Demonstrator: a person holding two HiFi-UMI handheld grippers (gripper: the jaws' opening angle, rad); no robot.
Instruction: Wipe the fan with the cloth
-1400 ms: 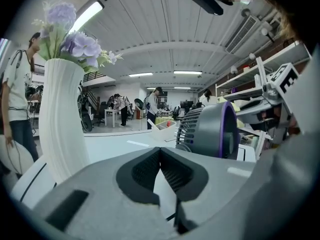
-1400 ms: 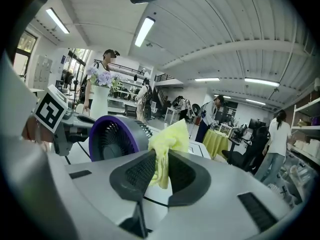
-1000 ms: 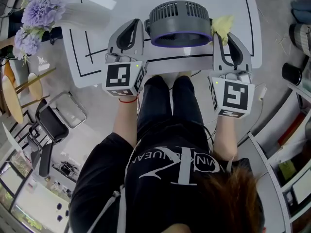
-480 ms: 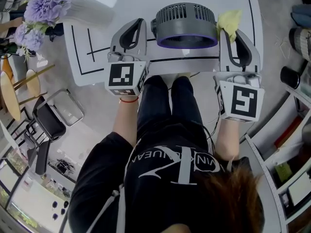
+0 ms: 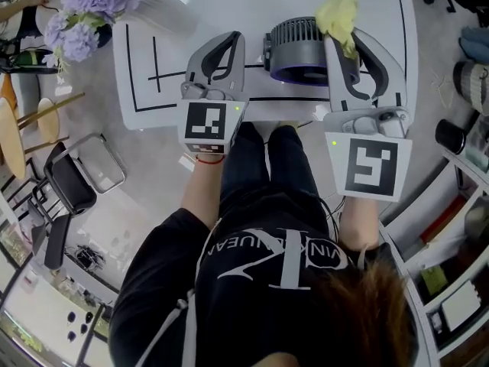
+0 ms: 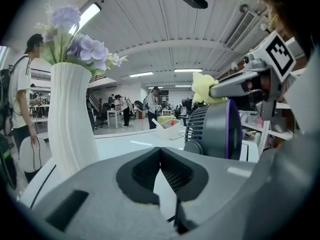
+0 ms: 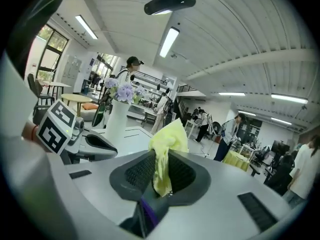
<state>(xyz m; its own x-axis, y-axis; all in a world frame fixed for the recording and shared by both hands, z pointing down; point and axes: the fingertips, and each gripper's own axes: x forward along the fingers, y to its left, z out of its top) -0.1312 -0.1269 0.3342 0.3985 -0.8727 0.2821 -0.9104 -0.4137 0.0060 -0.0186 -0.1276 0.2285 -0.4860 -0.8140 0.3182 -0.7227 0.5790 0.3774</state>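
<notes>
Only readable bit is the white print on the person's black cotton T-shirt (image 5: 229, 312): a big K-shaped logo with small capitals beside it, upside down and too creased to spell out.

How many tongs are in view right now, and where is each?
2. The left tongs are shut and empty, held left of the fan. The right tongs are shut on the cloth at the fan's top. None seem hidden.
</notes>
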